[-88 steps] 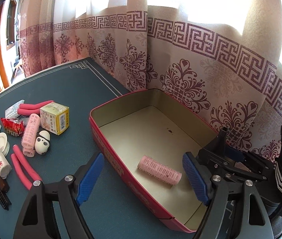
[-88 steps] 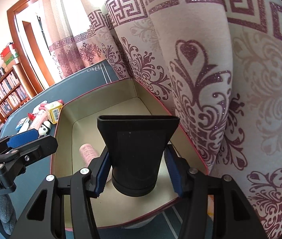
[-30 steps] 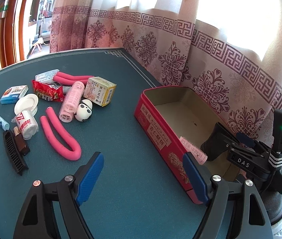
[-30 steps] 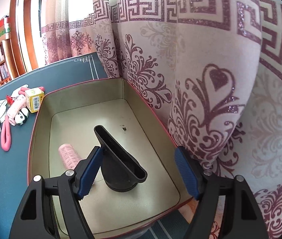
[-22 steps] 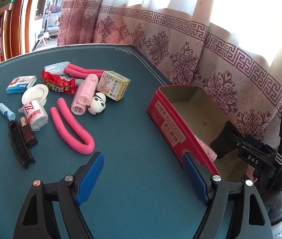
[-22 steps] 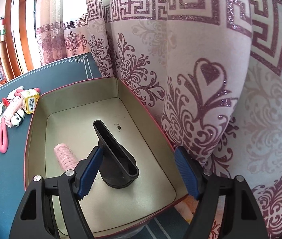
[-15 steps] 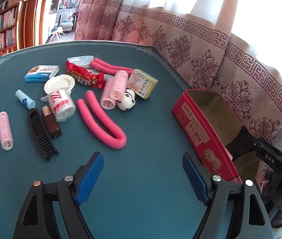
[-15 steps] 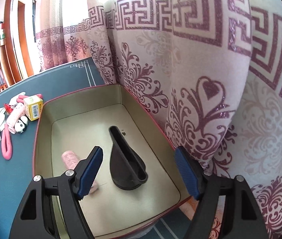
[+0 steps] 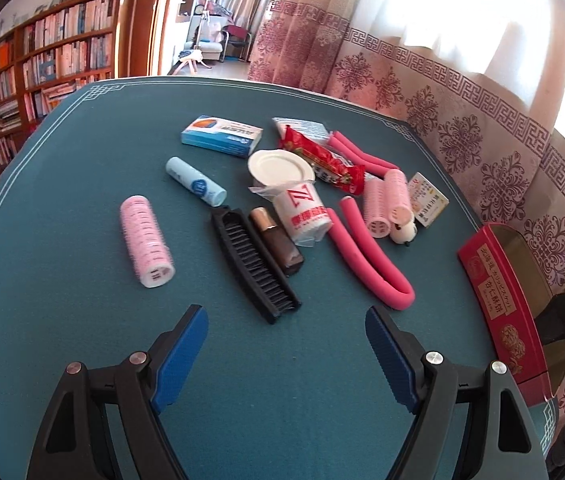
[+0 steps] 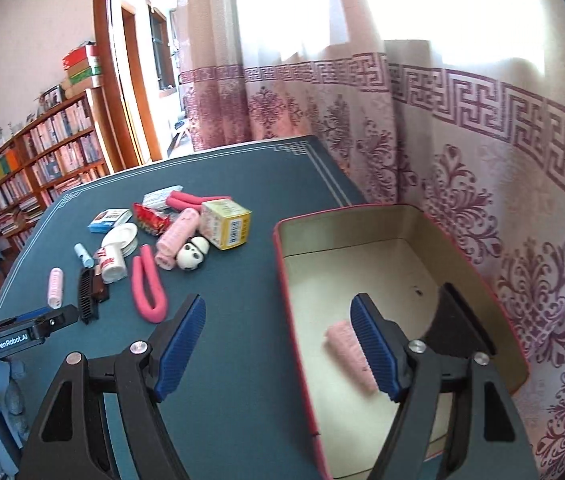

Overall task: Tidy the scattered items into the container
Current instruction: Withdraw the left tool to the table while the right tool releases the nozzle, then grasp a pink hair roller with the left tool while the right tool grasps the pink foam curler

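Note:
My left gripper (image 9: 286,336) stands open over bare cloth, just short of a black comb (image 9: 256,264). A pink hair roller (image 9: 146,240) lies to its left and a bent pink foam rod (image 9: 370,264) to its right. The red tin (image 9: 502,300) sits at the far right. In the right wrist view my right gripper (image 10: 278,328) is open and empty, straddling the near left wall of the tin (image 10: 362,216). Inside the tin lie a pink roller (image 10: 342,340) and a black nozzle (image 10: 458,328), partly hidden by the right finger.
Beyond the comb lie a brown bottle (image 9: 278,246), a white cup (image 9: 304,214), a blue tube (image 9: 196,182), a blue box (image 9: 222,136), a red snack pack (image 9: 326,160), a panda toy (image 9: 402,234) and a yellow box (image 10: 228,224). A curtain (image 10: 482,140) hangs close behind the tin.
The right gripper let go of the black nozzle in the tin and drew back to the left. The left gripper swung from the tin to the scattered items, still open.

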